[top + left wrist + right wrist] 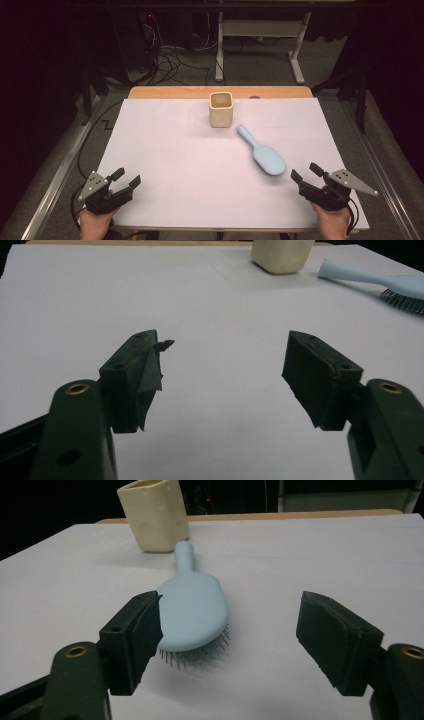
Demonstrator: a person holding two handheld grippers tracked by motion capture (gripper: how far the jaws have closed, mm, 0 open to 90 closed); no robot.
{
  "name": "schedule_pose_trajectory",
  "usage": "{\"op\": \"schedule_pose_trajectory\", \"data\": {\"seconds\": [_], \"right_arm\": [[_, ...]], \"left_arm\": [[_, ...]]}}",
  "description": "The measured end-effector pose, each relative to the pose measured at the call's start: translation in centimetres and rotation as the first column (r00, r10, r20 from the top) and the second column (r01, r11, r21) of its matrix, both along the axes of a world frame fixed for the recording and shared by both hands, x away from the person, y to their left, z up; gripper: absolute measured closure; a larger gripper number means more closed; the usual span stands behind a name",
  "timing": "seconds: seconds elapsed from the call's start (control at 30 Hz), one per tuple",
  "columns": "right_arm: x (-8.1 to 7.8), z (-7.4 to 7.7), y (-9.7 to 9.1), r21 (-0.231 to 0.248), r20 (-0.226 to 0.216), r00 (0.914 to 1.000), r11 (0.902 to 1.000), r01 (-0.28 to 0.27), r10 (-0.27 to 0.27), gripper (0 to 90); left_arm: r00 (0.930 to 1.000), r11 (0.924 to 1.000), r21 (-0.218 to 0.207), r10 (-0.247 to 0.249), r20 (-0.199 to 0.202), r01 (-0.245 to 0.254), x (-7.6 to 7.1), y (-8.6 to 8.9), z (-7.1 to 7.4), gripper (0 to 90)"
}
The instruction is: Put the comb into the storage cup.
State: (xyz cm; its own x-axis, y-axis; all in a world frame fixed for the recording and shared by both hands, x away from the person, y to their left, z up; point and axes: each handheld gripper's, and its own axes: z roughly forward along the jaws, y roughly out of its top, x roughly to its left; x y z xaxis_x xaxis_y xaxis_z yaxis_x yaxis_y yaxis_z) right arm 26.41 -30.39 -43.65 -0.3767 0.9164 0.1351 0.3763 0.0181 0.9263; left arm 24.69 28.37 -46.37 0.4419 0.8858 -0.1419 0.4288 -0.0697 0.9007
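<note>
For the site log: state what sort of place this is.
Probably a lab or workshop test bench: a white-covered table holding just a cream cup and blue hairbrush, loose cables on the floor, metal desk legs behind.

Black two-jaw grippers (pixel 125 179) (pixel 306 174); grey three-cornered plates; brass screws; trailing cables

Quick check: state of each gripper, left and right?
Left gripper: open, holding nothing.
Right gripper: open, holding nothing, near the blue hairbrush.
</note>
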Motion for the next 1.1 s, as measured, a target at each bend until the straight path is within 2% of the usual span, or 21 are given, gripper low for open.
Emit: {"op": "schedule_pose_trajectory", "data": {"seconds": [0.3, 0.4, 0.7, 0.83, 1.1], "right_arm": [[1.2, 0.3, 0.8, 0.000, -0.006, 0.9998, 0.9999, -0.017, 0.017, 27.8], [1.7, 0.4, 1.4, -0.018, -0.008, 0.9993, 0.9992, -0.036, 0.036, 27.7], [2.6, 0.7, 2.5, -0.028, -0.002, 0.9980, 0.9976, -0.064, 0.064, 27.6], [3.4, 0.8, 3.1, -0.044, -0.015, 0.9965, 0.9956, -0.083, 0.082, 27.6], [4.4, 1.1, 3.8, -0.036, -0.034, 0.9934, 0.9933, -0.110, 0.109, 26.8]], "left_arm": [[1.0000, 1.0000, -0.001, -0.001, -0.002, 0.001, 0.0, 0.0, 0.0, 32.4], [1.0000, 1.0000, -0.002, 0.000, 0.000, 0.000, 0.0, 0.0, 0.0, 32.4], [1.0000, 1.0000, 0.000, -0.002, 0.000, 0.002, 0.0, 0.0, 0.0, 32.4], [1.0000, 1.0000, -0.003, -0.001, -0.002, 0.001, 0.0, 0.0, 0.0, 32.4], [0.9999, 1.0000, -0.001, -0.008, -0.007, 0.008, 0.1, 0.0, 0.0, 32.5]]}}
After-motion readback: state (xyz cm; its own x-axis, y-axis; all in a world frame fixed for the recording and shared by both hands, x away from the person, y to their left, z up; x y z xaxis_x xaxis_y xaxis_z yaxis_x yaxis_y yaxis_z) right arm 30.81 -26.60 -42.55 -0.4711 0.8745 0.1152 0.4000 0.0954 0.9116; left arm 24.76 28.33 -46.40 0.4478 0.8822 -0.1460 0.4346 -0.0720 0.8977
